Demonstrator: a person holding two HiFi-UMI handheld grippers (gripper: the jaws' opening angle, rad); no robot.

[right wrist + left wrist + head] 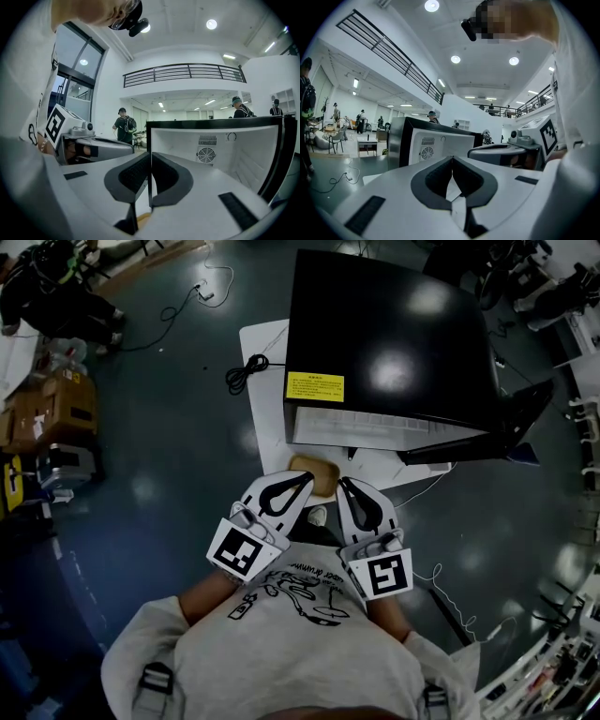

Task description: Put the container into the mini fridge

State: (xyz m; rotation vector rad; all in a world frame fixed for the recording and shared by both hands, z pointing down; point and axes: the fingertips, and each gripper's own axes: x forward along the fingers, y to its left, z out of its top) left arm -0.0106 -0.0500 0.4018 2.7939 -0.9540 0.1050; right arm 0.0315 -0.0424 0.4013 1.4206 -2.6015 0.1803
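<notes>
A black mini fridge [394,343] stands on a white table [262,338], its door [487,432] swung open to the right. A tan container [319,472] lies on the table just in front of the fridge opening. My left gripper [307,477] is shut and empty, its tips at the container's left edge. My right gripper [344,485] is shut too, just right of the container. In the left gripper view the shut jaws [452,160] face the fridge [436,146]. In the right gripper view the shut jaws [150,157] face the white fridge interior [225,150].
A coiled black cable [246,371] lies at the table's left edge. Cardboard boxes [47,413] and a person [56,287] are on the floor at the left. Loose white cables [450,601] run along the floor at the right. A small white object [317,516] sits between the grippers.
</notes>
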